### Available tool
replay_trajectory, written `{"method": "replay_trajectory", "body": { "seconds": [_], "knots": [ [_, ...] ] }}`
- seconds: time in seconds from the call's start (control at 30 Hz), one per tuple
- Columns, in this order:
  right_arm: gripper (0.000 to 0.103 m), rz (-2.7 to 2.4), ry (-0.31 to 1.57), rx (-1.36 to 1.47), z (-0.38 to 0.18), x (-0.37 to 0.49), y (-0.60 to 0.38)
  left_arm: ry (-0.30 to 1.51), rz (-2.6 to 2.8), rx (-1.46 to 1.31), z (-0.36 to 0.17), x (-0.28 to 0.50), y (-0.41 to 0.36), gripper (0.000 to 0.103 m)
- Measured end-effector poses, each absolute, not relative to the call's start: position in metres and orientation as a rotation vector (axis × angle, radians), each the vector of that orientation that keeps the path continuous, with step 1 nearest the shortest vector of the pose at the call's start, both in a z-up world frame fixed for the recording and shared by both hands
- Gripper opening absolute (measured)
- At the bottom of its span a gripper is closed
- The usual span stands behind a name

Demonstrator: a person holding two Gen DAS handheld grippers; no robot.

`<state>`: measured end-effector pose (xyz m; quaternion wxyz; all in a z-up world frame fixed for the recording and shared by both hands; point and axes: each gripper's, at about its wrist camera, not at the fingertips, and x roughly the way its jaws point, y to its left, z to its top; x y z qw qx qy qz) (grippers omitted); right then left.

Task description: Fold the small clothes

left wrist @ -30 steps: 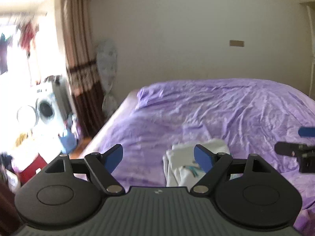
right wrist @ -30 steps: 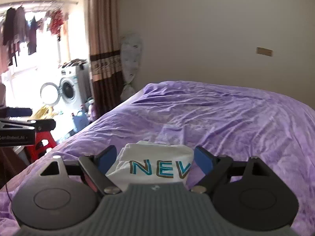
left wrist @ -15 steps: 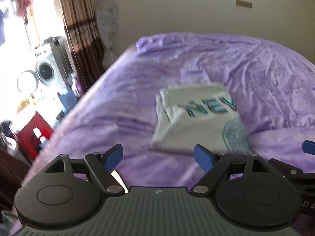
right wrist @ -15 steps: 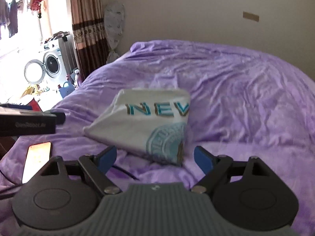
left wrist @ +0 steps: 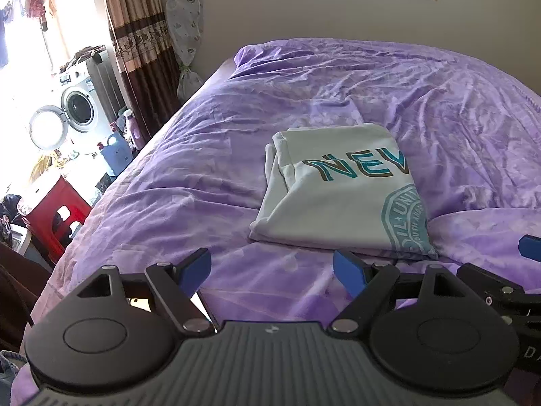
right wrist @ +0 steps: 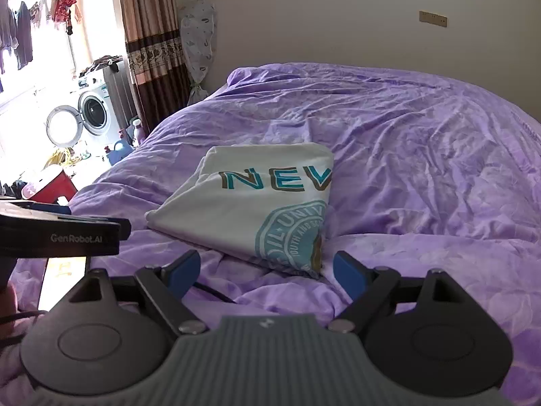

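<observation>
The folded white shirt (right wrist: pixel 257 203) reads "NEV" above a round "UNIV" seal; the left gripper (right wrist: pixel 61 233) body reads "GenRobot.AI".

The folded shirt (left wrist: pixel 341 196) lies on the bed (left wrist: pixel 456 118); the washing machine (left wrist: pixel 79 108) stands beyond its left side

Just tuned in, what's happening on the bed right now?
A person is folding small clothes with a handheld claw in each hand. A white T-shirt printed "NEV" lies folded into a compact rectangle on the purple bedspread. The left claw and right claw are both open and empty, held short of the shirt's near edge, touching nothing. A phone lies on the bed at left.
</observation>
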<state>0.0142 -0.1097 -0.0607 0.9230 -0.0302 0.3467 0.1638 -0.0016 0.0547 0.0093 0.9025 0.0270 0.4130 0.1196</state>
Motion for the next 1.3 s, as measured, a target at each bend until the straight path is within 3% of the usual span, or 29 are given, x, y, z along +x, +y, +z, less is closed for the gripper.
{"method": "replay_trajectory", "body": {
  "seconds": [1.3],
  "knots": [
    [0.082,0.328,0.729,-0.048,-0.069,0.021,-0.11,0.874,0.241,0.039,0.004,0.001,0.053,0.096]
  ]
}}
